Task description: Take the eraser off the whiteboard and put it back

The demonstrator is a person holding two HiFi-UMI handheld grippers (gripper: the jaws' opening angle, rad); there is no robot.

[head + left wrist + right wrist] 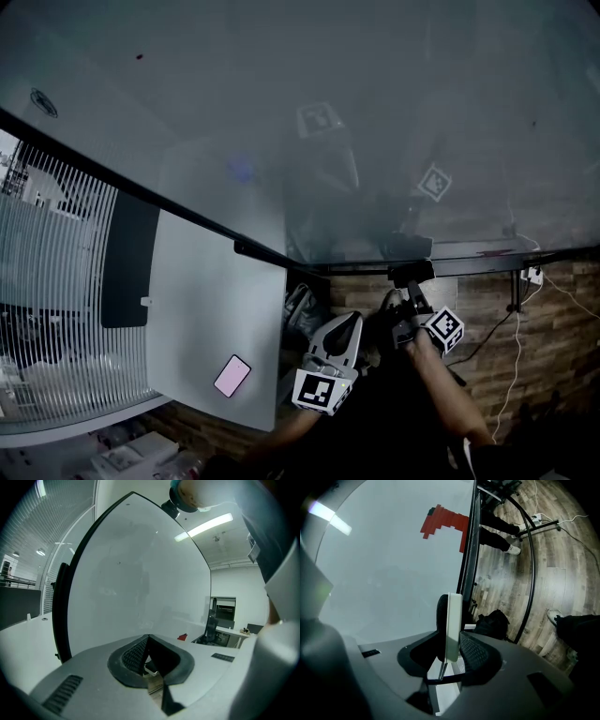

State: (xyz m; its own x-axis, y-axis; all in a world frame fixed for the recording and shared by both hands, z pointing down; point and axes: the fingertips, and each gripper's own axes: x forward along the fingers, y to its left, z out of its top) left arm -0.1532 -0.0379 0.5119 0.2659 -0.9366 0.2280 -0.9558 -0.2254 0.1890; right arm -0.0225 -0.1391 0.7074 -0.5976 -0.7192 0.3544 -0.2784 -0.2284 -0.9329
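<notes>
The eraser (pixel 451 625) is a white slab with dark felt on its left face. It stands upright between the pads of my right gripper (pixel 452 651), which is shut on it just right of the whiteboard (pixel 384 564). From the head view the eraser (pixel 412 273) shows as a dark block just below the whiteboard's (pixel 281 141) bottom edge, ahead of the right gripper (pixel 405 298). My left gripper (pixel 347 326) hangs lower and to the left; its jaws (pixel 149 641) meet at the tips with nothing in them, pointing at the board (pixel 140 583).
Red marks (pixel 445 522) sit on the board. A black bag (pixel 492 623) lies on the wood floor by the board's black stand (pixel 530 573). A white desk (pixel 206 309) with a pink card (pixel 232 375) stands left. Cables and a power strip (pixel 532 275) lie at right.
</notes>
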